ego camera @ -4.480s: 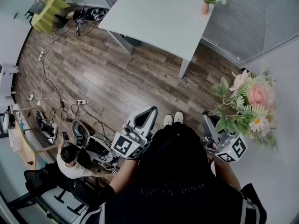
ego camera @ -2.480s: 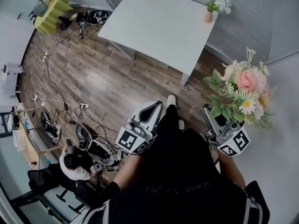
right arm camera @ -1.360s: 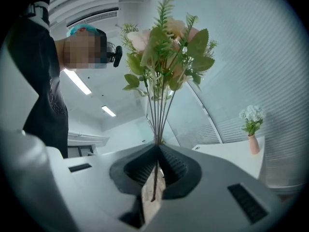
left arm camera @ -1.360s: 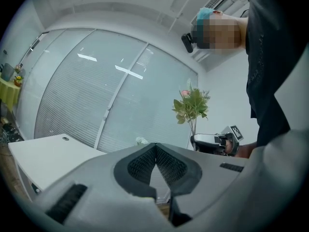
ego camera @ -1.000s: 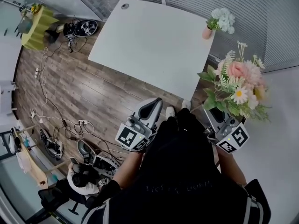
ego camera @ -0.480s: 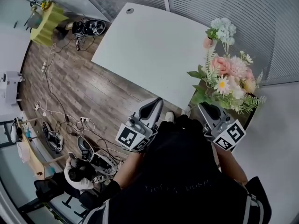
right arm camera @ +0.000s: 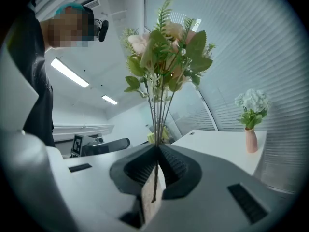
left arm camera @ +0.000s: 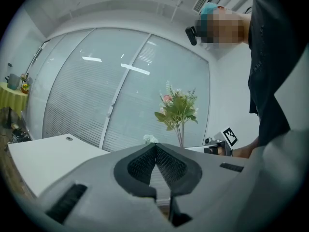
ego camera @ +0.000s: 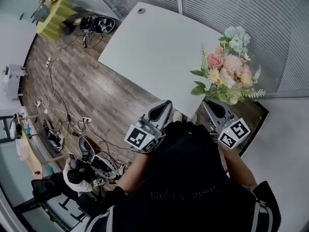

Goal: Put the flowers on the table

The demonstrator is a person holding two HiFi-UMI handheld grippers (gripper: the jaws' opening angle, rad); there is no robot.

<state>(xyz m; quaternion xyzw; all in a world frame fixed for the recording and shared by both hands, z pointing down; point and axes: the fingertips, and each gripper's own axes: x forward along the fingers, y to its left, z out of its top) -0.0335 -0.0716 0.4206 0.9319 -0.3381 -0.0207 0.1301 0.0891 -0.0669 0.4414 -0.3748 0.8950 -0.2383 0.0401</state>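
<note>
My right gripper (right arm camera: 158, 151) is shut on the thin stems of a bouquet (right arm camera: 166, 47) of pink, peach and white flowers with green leaves, held upright. In the head view the bouquet (ego camera: 226, 76) hangs over the near right corner of the white table (ego camera: 154, 47), above the right gripper (ego camera: 213, 106). My left gripper (ego camera: 161, 111) is beside the table's near edge, its jaws (left arm camera: 155, 151) shut with nothing between them. The left gripper view also catches the bouquet (left arm camera: 178, 109) to the right of the table (left arm camera: 43, 153).
A small pink vase (right arm camera: 250, 140) with pale blue flowers stands at the table's far right corner, close to the bouquet. Blinds and a glass wall (ego camera: 251, 8) run behind the table. Cables and gear (ego camera: 63, 124) litter the wood floor, where a person (ego camera: 77, 170) sits at lower left.
The table has come nearer as the person walked up to it. The bouquet in my right gripper has moved from over the floor to over the table's near right corner.
</note>
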